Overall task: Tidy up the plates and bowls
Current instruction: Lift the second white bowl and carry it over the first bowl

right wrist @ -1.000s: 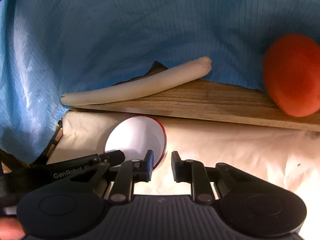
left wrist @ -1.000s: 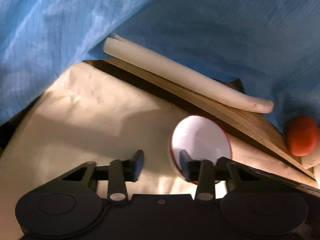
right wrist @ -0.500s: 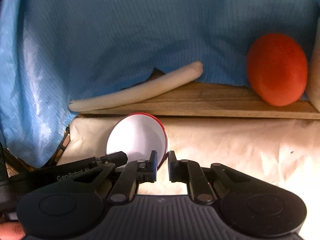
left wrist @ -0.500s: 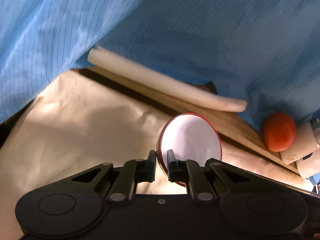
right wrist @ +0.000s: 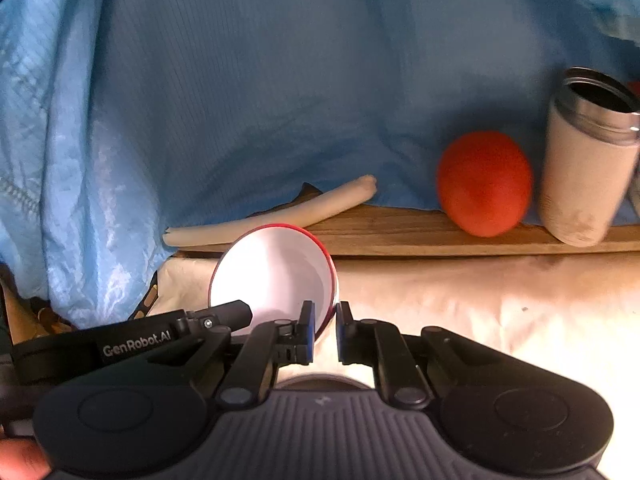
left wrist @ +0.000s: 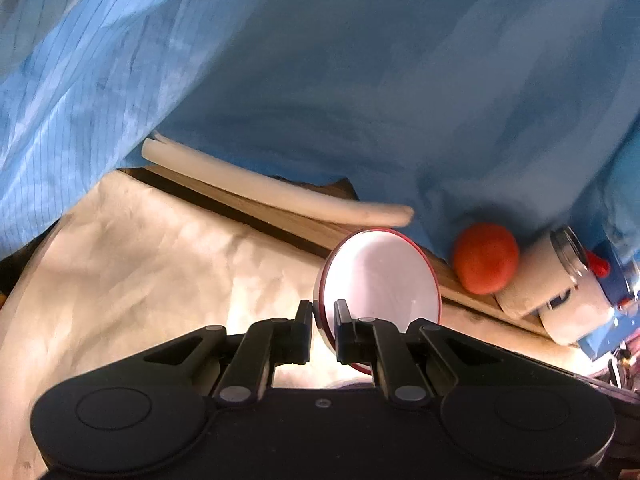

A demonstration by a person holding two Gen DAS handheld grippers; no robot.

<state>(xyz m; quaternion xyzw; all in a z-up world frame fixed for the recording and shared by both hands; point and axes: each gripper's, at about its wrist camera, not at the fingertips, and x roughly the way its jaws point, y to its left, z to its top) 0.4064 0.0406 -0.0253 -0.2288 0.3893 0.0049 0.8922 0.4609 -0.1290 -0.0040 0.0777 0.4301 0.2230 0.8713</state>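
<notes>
Above the cloth [left wrist: 152, 264]: bowl [left wrist: 380, 280] held tilted, off the surface. Left gripper [left wrist: 320, 322] and right gripper [right wrist: 325, 330] each pinch its rim on opposite sides. Pickup looks done; placing is left. No plates or stack in view.

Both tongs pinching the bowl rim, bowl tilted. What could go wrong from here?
1. Both the left tongs and the right tongs pinch only the thin rim of the bowl; it may slip or twist.
2. The tomato and open flask stand close behind; a swing might knock them.
</notes>
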